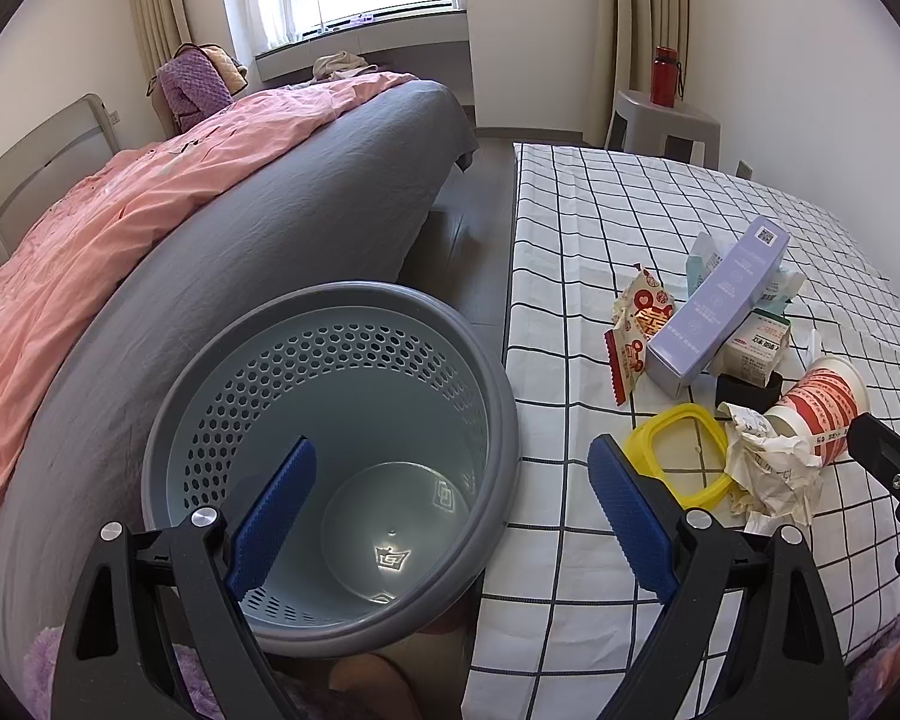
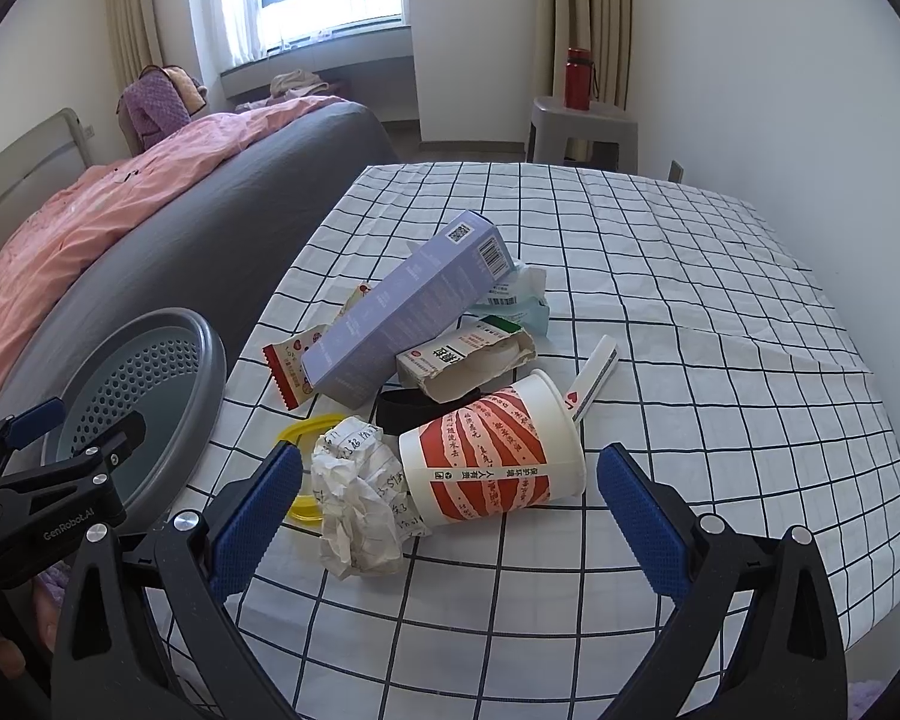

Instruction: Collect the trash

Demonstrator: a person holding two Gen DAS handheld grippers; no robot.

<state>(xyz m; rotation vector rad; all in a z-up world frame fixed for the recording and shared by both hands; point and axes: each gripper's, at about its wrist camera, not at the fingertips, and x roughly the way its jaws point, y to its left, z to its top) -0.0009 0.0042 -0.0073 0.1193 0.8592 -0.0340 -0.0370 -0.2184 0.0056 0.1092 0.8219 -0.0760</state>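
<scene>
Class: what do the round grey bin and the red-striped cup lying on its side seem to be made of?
Round grey perforated bin: moulded plastic, semi-gloss; its floor reflects light. Red-striped white cup: probably matte printed paper with a rolled rim.

The grey plastic bin (image 1: 330, 456) is showing a smooth, perforated wall and glossy floor, while the paper cup (image 2: 492, 456) and crumpled paper (image 2: 357, 504) (creased, matt) are lying on wrinkled checked cloth (image 2: 690, 312), beside a smooth cardboard box (image 2: 402, 312) and blue textured pads (image 2: 258, 516).

bin (image 1: 330, 456) left of table (image 1: 600, 228) | cup (image 2: 492, 456) on table, right of paper wad (image 2: 360, 498)
</scene>
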